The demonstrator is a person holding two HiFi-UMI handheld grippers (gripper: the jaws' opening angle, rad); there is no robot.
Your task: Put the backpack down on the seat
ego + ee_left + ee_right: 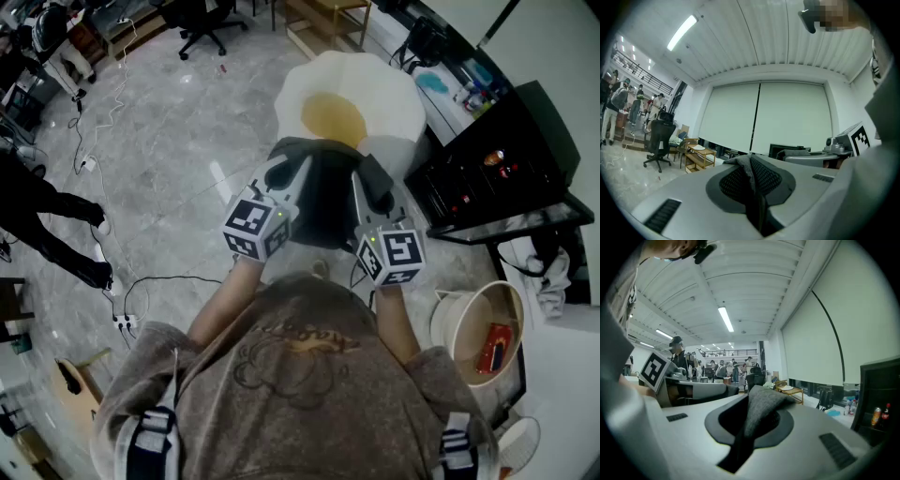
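Backpack, dark grey, hangs between the two tools at the near edge of the seat, a white fried-egg-shaped cushion with a yellow centre. In the head view it overlaps that near edge, but whether it touches the seat cannot be told. Left tool has its jaws nearly together, clamped on a fold of the bag's black mesh fabric. Right tool is clamped the same way on a fold of grey fabric. Both grips appear to take thin fabric only, not a firm handle. Judged risks: a fold could slide out of one tool under the bag's weight, swinging the load down on the person's side of the seat. Let go where it hangs, the bag would likely catch only the seat's near rim and roll off. Cables on the floor left of the seat are a trip hazard if the person steps that way.
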